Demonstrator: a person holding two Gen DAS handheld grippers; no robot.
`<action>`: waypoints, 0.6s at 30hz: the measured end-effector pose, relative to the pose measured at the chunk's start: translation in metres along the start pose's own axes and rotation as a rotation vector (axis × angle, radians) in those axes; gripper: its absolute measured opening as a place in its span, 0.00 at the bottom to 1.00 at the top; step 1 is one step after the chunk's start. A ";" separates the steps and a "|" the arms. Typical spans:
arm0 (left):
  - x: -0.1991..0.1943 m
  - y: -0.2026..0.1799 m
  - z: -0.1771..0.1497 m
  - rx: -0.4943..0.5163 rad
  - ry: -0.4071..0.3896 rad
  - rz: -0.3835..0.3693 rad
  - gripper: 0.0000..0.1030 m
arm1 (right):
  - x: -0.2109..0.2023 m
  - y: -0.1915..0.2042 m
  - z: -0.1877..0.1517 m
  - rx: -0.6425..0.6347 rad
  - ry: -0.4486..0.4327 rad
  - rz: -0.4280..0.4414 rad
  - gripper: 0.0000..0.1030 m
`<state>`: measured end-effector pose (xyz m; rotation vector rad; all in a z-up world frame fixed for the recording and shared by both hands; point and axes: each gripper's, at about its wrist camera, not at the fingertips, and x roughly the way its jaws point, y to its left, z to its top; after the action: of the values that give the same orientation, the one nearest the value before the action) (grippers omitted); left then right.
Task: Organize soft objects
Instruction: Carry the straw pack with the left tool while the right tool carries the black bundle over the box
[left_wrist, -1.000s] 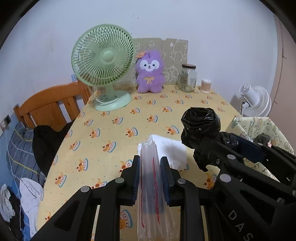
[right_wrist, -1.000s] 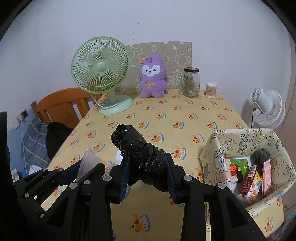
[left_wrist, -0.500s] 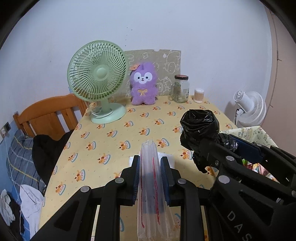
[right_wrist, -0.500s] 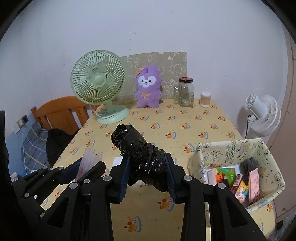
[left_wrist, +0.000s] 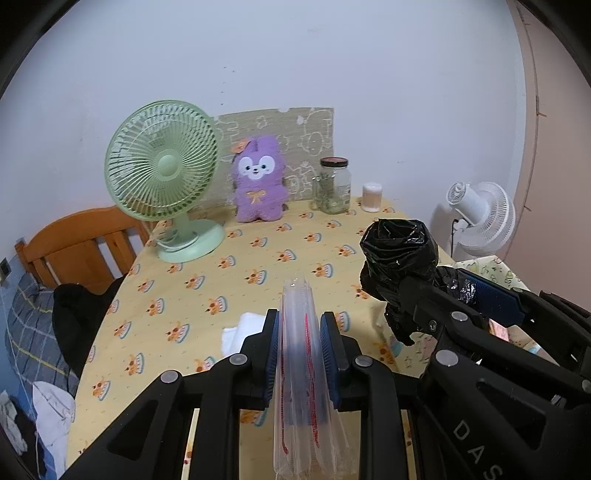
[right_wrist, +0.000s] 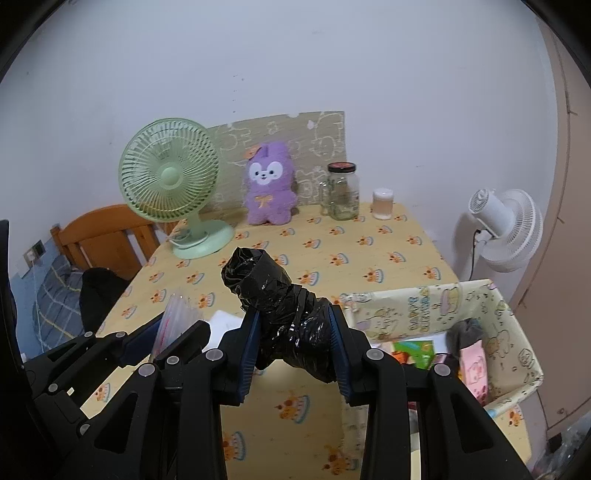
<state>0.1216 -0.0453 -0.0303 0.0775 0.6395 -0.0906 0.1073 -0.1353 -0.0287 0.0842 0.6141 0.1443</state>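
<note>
My left gripper (left_wrist: 298, 325) is shut on a folded stack of clear plastic bags (left_wrist: 297, 354) with red print, held upright above the table. Beside it on the right, my right gripper (right_wrist: 293, 325) is shut on a roll of black plastic bags (right_wrist: 273, 295), whose free end sticks out past the pads. The same black roll (left_wrist: 399, 251) shows at the right of the left wrist view, and the clear bags (right_wrist: 173, 314) show at the left of the right wrist view. A white cloth (left_wrist: 240, 332) lies on the yellow tablecloth (left_wrist: 221, 280) below both.
A patterned open box (right_wrist: 424, 314) with packets inside stands at the table's right front. At the back are a green fan (right_wrist: 170, 184), a purple plush (right_wrist: 269, 184), a glass jar (right_wrist: 341, 192) and a small white container (right_wrist: 382, 203). A wooden chair (left_wrist: 81, 247) stands left; a white fan (right_wrist: 506, 225) stands right.
Both grippers have drawn back and risen together with their loads still held. The table looks farther away, and more of the patterned box has come into the right wrist view.
</note>
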 end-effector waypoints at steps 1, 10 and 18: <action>0.001 -0.003 0.001 0.003 -0.001 -0.005 0.20 | 0.000 -0.003 0.001 0.004 -0.002 -0.004 0.38; 0.008 -0.025 0.011 0.024 -0.009 -0.040 0.20 | -0.003 -0.028 0.005 0.024 -0.014 -0.036 0.38; 0.016 -0.045 0.016 0.039 -0.012 -0.059 0.20 | -0.002 -0.047 0.006 0.035 -0.022 -0.059 0.38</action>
<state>0.1389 -0.0924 -0.0296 0.0957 0.6280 -0.1608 0.1141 -0.1826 -0.0280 0.1018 0.5969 0.0756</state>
